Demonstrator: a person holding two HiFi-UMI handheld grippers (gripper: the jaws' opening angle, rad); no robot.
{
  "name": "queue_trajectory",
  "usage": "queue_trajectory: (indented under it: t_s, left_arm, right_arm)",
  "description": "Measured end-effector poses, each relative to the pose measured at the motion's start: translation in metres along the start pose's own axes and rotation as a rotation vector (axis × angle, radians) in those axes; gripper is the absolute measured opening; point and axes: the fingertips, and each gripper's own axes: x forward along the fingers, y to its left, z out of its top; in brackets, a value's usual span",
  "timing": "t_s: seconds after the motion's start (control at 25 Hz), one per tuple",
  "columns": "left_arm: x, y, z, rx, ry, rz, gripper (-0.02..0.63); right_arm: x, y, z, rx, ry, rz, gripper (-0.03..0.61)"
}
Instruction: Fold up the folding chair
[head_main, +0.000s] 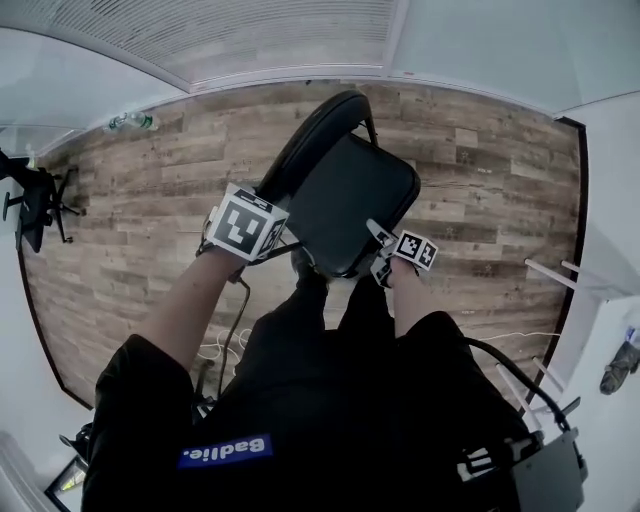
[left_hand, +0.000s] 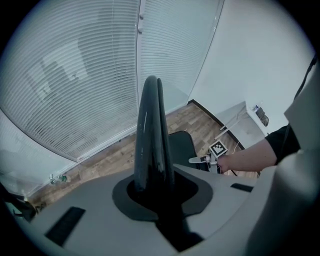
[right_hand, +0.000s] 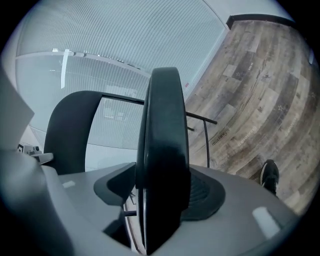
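The black folding chair (head_main: 350, 195) stands on the wood floor right in front of the person. Its padded seat (head_main: 360, 185) faces up, and the curved backrest (head_main: 310, 135) lies toward the upper left. My left gripper (head_main: 285, 245) is shut on the backrest (left_hand: 150, 130), which rises edge-on between its jaws in the left gripper view. At the seat's near right edge my right gripper (head_main: 380, 242) holds the thick seat panel (right_hand: 162, 150), also edge-on between the jaws. From the left gripper view the right gripper (left_hand: 207, 159) shows beside the seat (left_hand: 181, 145).
The chair's black metal frame tube (right_hand: 206, 132) and a shoe (right_hand: 270, 176) show over the plank floor. Window blinds (left_hand: 90, 75) line the far wall. A tripod stand (head_main: 40, 200) is at the left, a bottle (head_main: 130, 121) by the wall, and white racks (head_main: 560, 280) at the right.
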Motion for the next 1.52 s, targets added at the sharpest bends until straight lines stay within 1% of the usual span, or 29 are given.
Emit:
queue_trajectory:
  t_s: [0.08,0.16,0.2,0.24,0.36,0.48,0.6,0.76,1.08,1.28,1.4,1.52]
  left_arm:
    - [-0.007,-0.009,0.003,0.004,-0.005,-0.003,0.061]
    - [-0.011,-0.022,0.008,-0.011,-0.030,-0.058,0.063]
    - [-0.014,-0.027,0.010,-0.022,-0.043,-0.084,0.077]
    - [-0.017,-0.031,0.011,-0.021,-0.049,-0.092,0.077]
    - [-0.017,-0.038,0.010,0.024,-0.056,-0.074,0.077]
    - [-0.010,-0.039,0.013,0.078,-0.090,-0.051,0.077]
    - [-0.030,-0.043,0.019,0.082,-0.056,-0.032,0.077]
    - [-0.037,-0.041,0.021,0.101,-0.055,-0.017,0.078]
    - [-0.050,-0.022,0.021,0.075,-0.072,-0.009,0.077]
    - [-0.063,-0.017,0.017,0.082,-0.088,0.011,0.078]
    - [-0.058,-0.004,0.020,0.059,-0.083,0.020,0.077]
    - [-0.062,0.011,0.020,0.020,-0.098,0.023,0.077]
  right_arm:
    - [-0.001,0.020,0.000,0.003,0.002,0.004,0.258]
    - [0.000,0.042,0.001,0.003,0.015,0.018,0.249]
    - [0.002,0.052,0.001,0.000,0.028,0.026,0.247]
    - [0.004,0.063,0.001,-0.006,0.045,0.033,0.247]
    - [0.009,0.086,-0.004,-0.017,0.097,0.031,0.249]
    - [0.014,0.106,-0.005,-0.017,0.114,0.010,0.247]
    - [0.026,0.129,-0.004,-0.027,0.119,-0.018,0.232]
    - [0.044,0.159,-0.009,-0.065,0.165,-0.039,0.221]
    - [0.078,0.205,-0.016,-0.133,0.227,-0.102,0.212]
    - [0.101,0.239,-0.028,-0.159,0.255,-0.101,0.210]
    - [0.115,0.248,-0.024,-0.172,0.270,-0.116,0.210]
    - [0.124,0.254,-0.024,-0.179,0.269,-0.132,0.210]
